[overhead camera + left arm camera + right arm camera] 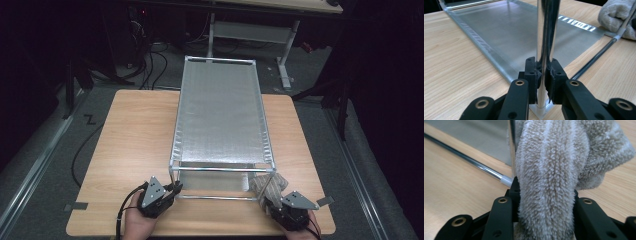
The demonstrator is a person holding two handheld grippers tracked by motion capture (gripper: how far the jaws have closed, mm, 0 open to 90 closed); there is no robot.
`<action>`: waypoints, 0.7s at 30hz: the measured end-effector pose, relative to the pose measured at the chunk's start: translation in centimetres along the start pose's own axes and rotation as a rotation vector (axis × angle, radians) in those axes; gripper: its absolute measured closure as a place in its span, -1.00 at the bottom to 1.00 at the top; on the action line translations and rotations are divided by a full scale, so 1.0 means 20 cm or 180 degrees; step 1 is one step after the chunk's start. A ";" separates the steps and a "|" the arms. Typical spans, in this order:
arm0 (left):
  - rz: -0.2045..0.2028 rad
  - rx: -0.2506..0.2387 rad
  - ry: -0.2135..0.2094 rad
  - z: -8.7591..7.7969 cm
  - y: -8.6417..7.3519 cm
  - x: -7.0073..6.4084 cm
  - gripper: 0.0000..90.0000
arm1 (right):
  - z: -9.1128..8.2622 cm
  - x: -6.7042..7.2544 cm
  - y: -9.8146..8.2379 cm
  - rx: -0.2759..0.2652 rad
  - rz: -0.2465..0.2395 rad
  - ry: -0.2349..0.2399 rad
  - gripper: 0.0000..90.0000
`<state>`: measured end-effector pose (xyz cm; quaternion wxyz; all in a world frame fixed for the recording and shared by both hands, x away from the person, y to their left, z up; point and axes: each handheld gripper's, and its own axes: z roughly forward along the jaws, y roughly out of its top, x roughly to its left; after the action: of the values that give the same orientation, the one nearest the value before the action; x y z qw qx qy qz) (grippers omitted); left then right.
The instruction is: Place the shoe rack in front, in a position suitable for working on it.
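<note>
Keep left tool point(541, 82) clenched on rack's chrome upright post point(546, 32) at seven o'clock; rub beige fluffy towel point(549, 182), grasped by right tool point(544, 207), along five o'clock leg.

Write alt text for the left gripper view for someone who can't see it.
The left gripper is clamped on an upright chrome post of a metal rack standing on a wooden table. Behind the post lies the rack's silver mesh shelf, and a beige towel sits at the far right corner.

Left claw point(173, 188) on rack point(220, 107), right claw point(270, 201) in towel point(268, 185)
</note>
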<state>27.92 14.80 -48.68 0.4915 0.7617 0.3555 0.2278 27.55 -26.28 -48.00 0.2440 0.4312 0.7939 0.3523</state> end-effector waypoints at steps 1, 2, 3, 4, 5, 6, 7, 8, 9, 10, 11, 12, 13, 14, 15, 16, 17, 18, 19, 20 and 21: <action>0.0019 -0.0006 0.0015 0.00 0.00 0.00 0.77 | 0.01 0.00 0.00 0.0018 0.0025 -0.0034 0.39; 0.0026 -0.0009 0.0024 0.00 0.00 0.00 0.76 | 0.01 -0.01 -0.01 0.0049 0.0051 -0.0031 0.39; 0.0043 -0.0013 0.0043 0.00 0.00 -0.01 0.76 | 0.02 -0.01 -0.01 0.0076 0.0066 -0.0024 0.38; 0.0052 -0.0010 0.0056 0.00 -0.01 -0.01 0.75 | 0.02 -0.01 -0.01 0.0087 0.0084 -0.0036 0.37; 0.0056 -0.0007 0.0070 -0.01 -0.01 -0.01 0.74 | 0.02 -0.01 -0.01 0.0081 0.0097 -0.0028 0.37; 0.0058 -0.0002 0.0081 -0.01 -0.01 -0.02 0.73 | 0.02 -0.01 -0.01 0.0073 0.0108 -0.0025 0.37; 0.0066 0.0007 0.0091 -0.01 -0.02 -0.02 0.73 | 0.01 0.00 -0.01 0.0064 0.0118 -0.0025 0.36; 0.0068 0.0019 0.0100 -0.01 -0.02 -0.02 0.74 | 0.01 0.00 0.00 0.0054 0.0114 -0.0011 0.36; 0.0070 0.0024 0.0108 -0.02 -0.02 -0.03 0.75 | 0.00 0.00 0.00 0.0036 0.0115 -0.0006 0.35; 0.0063 0.0026 0.0095 -0.02 -0.02 -0.03 0.76 | 0.00 0.01 0.01 0.0025 0.0122 0.0018 0.35; 0.0061 0.0030 0.0097 -0.02 -0.02 -0.03 0.76 | -0.01 0.01 0.01 0.0014 0.0137 0.0035 0.34; 0.0075 0.0035 0.0108 -0.02 -0.02 -0.03 0.76 | -0.01 0.02 0.02 -0.0015 0.0092 0.0034 0.34; 0.0084 0.0036 0.0114 -0.02 -0.02 -0.04 0.76 | -0.02 0.03 0.02 -0.0026 0.0103 0.0024 0.34; 0.0087 0.0040 0.0112 -0.02 -0.02 -0.04 0.76 | -0.03 0.03 0.03 -0.0052 0.0090 0.0023 0.34; 0.0086 0.0041 0.0113 -0.02 -0.02 -0.04 0.76 | -0.04 0.04 0.04 -0.0081 0.0112 0.0021 0.34; 0.0087 0.0042 0.0107 -0.02 -0.02 -0.04 0.76 | -0.05 0.04 0.05 -0.0118 0.0112 0.0009 0.34; 0.0089 0.0044 0.0102 -0.02 -0.02 -0.04 0.76 | -0.06 0.04 0.05 -0.0172 0.0127 0.0000 0.34; 0.0092 0.0045 0.0099 -0.02 -0.02 -0.04 0.76 | -0.07 0.04 0.06 -0.0225 0.0143 0.0001 0.34; 0.0095 0.0048 0.0098 -0.02 -0.02 -0.04 0.76 | -0.09 0.04 0.07 -0.0273 0.0157 -0.0013 0.34; 0.0099 0.0043 0.0105 -0.02 -0.02 -0.04 0.76 | -0.10 0.04 0.08 -0.0335 0.0154 -0.0030 0.34; 0.0101 0.0049 0.0108 -0.02 -0.02 -0.04 0.76 | -0.12 0.04 0.09 -0.0383 0.0162 -0.0037 0.34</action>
<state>27.03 14.41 -48.85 0.4759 0.7670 0.3534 0.2457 26.44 -25.70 -45.24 0.2651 0.4379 0.7586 0.4030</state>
